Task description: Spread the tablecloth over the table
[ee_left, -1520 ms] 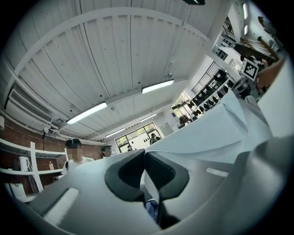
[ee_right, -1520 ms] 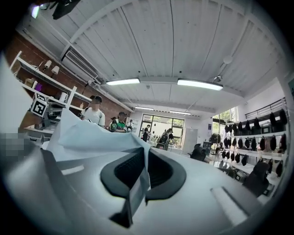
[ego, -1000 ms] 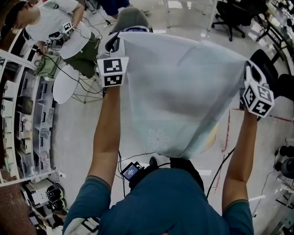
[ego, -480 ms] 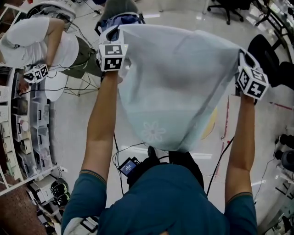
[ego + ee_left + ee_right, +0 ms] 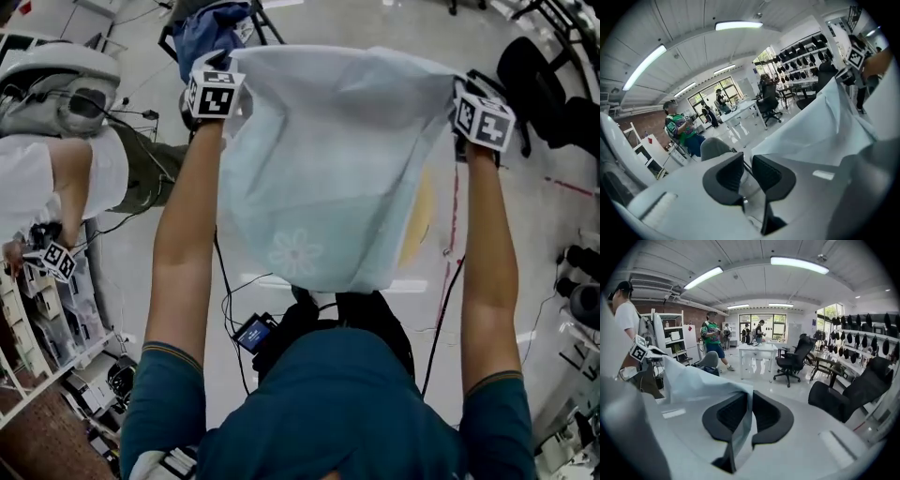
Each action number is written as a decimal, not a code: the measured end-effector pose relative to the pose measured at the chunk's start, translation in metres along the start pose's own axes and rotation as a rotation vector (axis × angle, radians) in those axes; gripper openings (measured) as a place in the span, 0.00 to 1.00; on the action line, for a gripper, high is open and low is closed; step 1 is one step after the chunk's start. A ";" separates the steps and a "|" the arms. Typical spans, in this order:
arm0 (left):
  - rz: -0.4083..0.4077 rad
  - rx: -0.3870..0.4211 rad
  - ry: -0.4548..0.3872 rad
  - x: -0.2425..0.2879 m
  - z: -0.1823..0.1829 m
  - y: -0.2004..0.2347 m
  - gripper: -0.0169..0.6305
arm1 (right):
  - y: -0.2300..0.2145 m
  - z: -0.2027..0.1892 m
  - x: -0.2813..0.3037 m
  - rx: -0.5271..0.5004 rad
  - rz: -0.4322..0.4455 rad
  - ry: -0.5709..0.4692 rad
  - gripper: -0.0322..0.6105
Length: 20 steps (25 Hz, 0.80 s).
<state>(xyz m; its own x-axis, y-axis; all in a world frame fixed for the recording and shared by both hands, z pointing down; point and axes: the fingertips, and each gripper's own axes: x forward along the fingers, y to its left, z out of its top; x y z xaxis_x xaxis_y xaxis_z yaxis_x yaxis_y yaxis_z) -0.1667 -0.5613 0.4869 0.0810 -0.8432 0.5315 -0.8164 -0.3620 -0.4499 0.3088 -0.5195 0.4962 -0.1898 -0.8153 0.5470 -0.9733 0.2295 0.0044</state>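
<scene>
A pale blue tablecloth (image 5: 328,159) with a flower print hangs stretched between my two grippers, in front of my chest. My left gripper (image 5: 211,94) is at its top left corner. In the left gripper view its jaws (image 5: 747,161) are opening, with a narrow gap showing; the tablecloth (image 5: 825,136) runs off to the right from them and a pale strip of it still lies low in the gap. My right gripper (image 5: 483,120) holds the top right corner. Its jaws (image 5: 749,401) are shut on a fold of the tablecloth (image 5: 693,380).
A yellowish round edge (image 5: 422,220) shows under the cloth's right side. A person (image 5: 56,169) with other grippers sits at the left. A chair with blue cloth (image 5: 211,28) stands ahead, black office chairs (image 5: 544,84) at the right, shelves at the lower left.
Both arms have stretched farther out and come down, carrying the cloth's top edge toward the top of the picture. The cloth stays spread between the grippers.
</scene>
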 end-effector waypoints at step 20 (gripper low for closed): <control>0.015 -0.165 0.070 -0.049 -0.178 -0.118 0.21 | 0.134 -0.302 -0.077 0.164 0.104 0.362 0.29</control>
<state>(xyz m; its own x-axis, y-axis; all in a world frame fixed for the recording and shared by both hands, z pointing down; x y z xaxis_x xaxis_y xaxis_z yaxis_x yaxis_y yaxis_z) -0.1765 -0.4067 0.6416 0.0326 -0.8162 0.5768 -0.9006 -0.2743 -0.3372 0.2316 -0.2654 0.7075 -0.2585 -0.5462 0.7968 -0.9647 0.1892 -0.1833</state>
